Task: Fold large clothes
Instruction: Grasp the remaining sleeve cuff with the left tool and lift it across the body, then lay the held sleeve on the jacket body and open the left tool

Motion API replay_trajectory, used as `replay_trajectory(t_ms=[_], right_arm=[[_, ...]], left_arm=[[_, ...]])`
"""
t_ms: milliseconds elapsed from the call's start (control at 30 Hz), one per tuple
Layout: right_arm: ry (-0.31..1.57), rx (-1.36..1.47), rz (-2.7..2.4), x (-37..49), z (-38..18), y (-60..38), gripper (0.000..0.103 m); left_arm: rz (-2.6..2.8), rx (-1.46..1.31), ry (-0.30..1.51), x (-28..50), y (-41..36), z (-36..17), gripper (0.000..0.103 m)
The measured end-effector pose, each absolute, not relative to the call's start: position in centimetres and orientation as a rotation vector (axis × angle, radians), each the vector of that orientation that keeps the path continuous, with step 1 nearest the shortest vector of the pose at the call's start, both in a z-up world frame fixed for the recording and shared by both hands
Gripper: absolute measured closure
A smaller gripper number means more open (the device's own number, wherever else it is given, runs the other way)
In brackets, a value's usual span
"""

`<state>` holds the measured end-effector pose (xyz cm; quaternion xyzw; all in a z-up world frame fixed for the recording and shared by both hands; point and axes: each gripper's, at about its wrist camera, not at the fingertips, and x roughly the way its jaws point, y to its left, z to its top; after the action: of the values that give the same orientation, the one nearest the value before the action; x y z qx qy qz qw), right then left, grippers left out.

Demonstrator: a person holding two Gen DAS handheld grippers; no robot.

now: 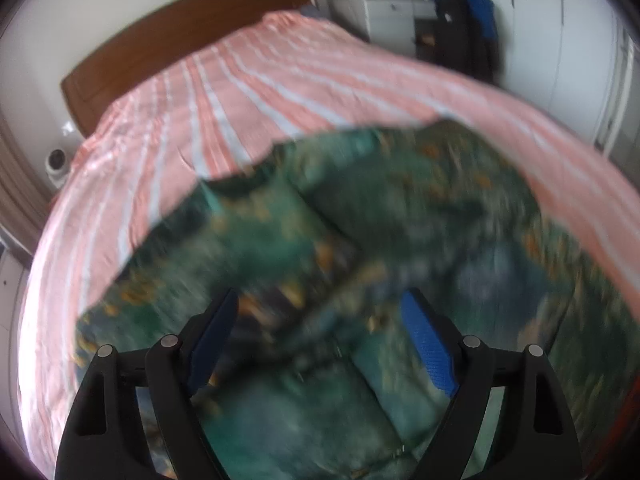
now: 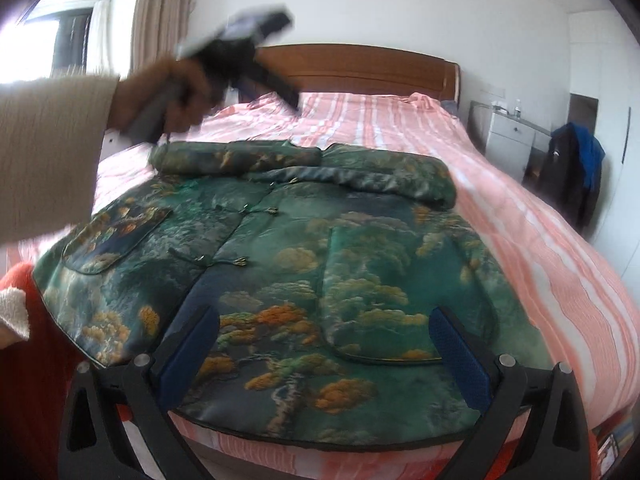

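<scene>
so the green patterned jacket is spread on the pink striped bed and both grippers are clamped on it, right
Not quite. The jacket does lie spread on the pink striped bed, but neither gripper is clamped on it. The right wrist view shows the right gripper open above the hem, and the left wrist view shows the left gripper open too.

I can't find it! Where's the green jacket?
The green landscape-patterned padded jacket lies flat on the pink striped bed sheet, at the bed's near edge, in both views.

Both grippers, the left gripper (image 1: pixel 320 336) and the right gripper (image 2: pixel 326 344), have black frames, blue ribbed pads, silver pivot pins. A beige ribbed sleeve (image 2: pixel 52 152) covers the forearm.
</scene>
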<state>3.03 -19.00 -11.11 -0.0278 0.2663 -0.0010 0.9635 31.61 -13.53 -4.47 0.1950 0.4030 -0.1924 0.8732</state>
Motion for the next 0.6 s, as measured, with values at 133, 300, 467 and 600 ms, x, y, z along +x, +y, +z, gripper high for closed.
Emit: replay_trajectory(t_ms=[133,300,467,600], right_arm=[[0.534,-0.021,-0.014,2.9,-11.3,-20.1,0.000],[0.543,0.012,0.010,3.7,-11.6,-20.4,0.000],[0.561,-0.009,0.027,4.1,-12.0,-19.7,0.000],[0.568,-0.033,0.043,4.0,-12.3,-19.0,0.000]], left_arm=[[-0.371,0.443,0.894,30.2,-10.8,-6.3,0.017],[-0.191,0.248,0.853,32.9,-2.6,-2.8,0.016],[0.083,0.076,0.806,34.8,6.4,-4.0,0.010],[0.123,0.165,0.989,36.9,7.3,-10.3,0.010]])
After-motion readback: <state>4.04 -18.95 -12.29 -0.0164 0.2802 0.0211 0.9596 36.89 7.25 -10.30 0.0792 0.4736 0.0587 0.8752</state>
